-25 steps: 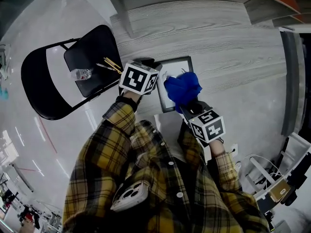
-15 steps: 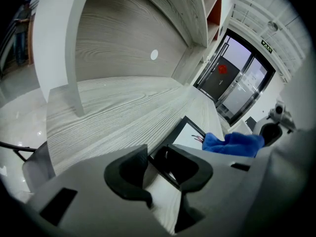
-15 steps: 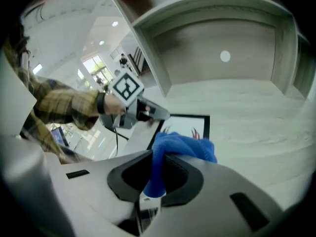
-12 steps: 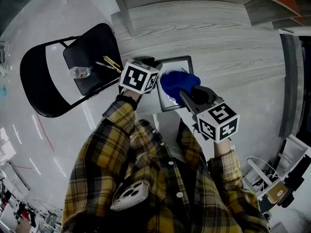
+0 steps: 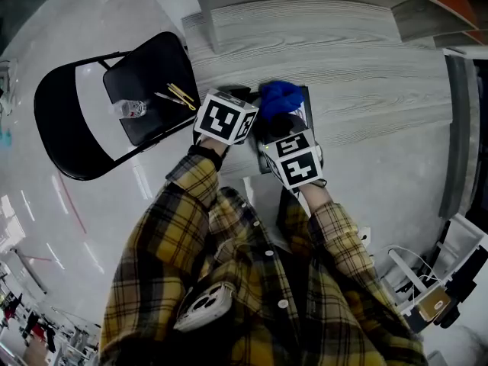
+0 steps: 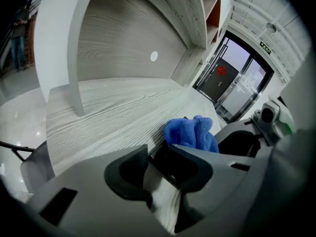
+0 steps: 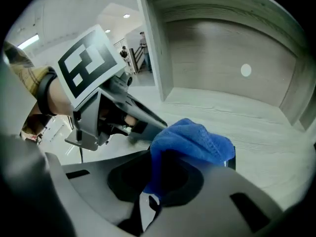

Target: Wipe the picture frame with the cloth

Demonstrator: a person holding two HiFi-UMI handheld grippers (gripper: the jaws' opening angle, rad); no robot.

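Observation:
The dark picture frame [image 5: 307,107] lies flat on the grey wood-grain table [image 5: 366,59], mostly hidden under the grippers. My left gripper [image 5: 241,96] is shut on the frame's left edge; in the left gripper view the frame [image 6: 165,204] runs between the jaws of the left gripper [image 6: 163,163]. My right gripper [image 5: 279,122] is shut on the blue cloth [image 5: 280,97] and presses it onto the frame's far part. In the right gripper view the cloth [image 7: 192,141] bulges out of the right gripper [image 7: 155,181], with the left gripper [image 7: 116,113] just beyond it.
A black folding chair [image 5: 80,132] stands left of the table with a small bottle [image 5: 130,109] and yellow-handled tools [image 5: 181,95] on its seat. A shelf upright [image 6: 74,90] rises at the table's back left. Cables and devices [image 5: 427,300] lie at the lower right.
My right gripper has carried the blue cloth across the frame, from its near right part to its far end. The left gripper has kept its hold.

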